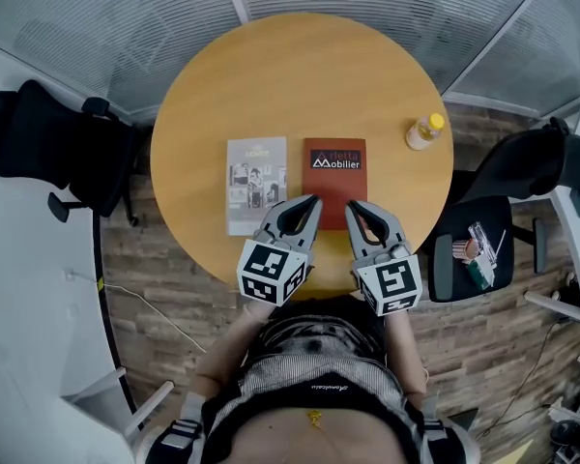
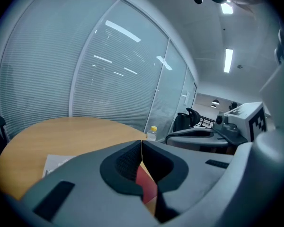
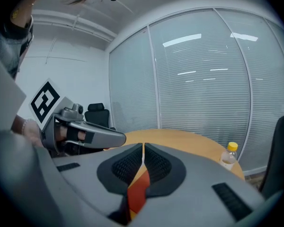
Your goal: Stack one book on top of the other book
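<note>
Two books lie side by side on the round wooden table [image 1: 271,75]: a grey book [image 1: 255,177] on the left and a red book [image 1: 334,172] on the right. My left gripper [image 1: 312,199] hovers over the near edge of the books, its jaws shut with nothing between them. My right gripper [image 1: 352,206] hangs beside it over the red book's near edge, also shut and empty. In the left gripper view a strip of red book [image 2: 146,183] shows through the jaws, with the grey book [image 2: 57,162] to the left. The right gripper view shows the red book [image 3: 138,188] below its jaws.
A small bottle with a yellow cap [image 1: 424,131] stands at the table's right side. Black office chairs [image 1: 39,143] sit left of the table and another [image 1: 522,172] at the right. A glass wall with blinds curves behind the table.
</note>
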`<action>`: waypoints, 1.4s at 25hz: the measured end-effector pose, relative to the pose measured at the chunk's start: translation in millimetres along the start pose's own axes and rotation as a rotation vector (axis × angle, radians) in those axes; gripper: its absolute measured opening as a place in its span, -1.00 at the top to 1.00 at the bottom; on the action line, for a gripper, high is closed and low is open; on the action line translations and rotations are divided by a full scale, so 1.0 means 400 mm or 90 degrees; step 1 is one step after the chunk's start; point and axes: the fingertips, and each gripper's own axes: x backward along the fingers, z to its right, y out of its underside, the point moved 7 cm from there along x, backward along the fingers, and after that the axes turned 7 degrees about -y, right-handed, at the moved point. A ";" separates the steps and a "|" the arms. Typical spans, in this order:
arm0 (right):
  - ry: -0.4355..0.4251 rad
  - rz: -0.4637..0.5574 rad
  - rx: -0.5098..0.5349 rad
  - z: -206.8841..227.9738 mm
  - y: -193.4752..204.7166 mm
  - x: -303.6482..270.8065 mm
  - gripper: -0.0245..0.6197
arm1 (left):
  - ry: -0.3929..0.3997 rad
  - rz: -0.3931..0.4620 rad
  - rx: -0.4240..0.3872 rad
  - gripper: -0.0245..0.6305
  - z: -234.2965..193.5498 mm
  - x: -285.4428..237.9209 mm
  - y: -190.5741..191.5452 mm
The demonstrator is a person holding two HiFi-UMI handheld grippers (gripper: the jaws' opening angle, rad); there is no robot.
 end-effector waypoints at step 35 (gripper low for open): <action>0.047 -0.231 -0.086 0.142 0.275 -0.119 0.84 | -0.029 -0.225 -0.017 0.86 -0.132 -0.176 0.269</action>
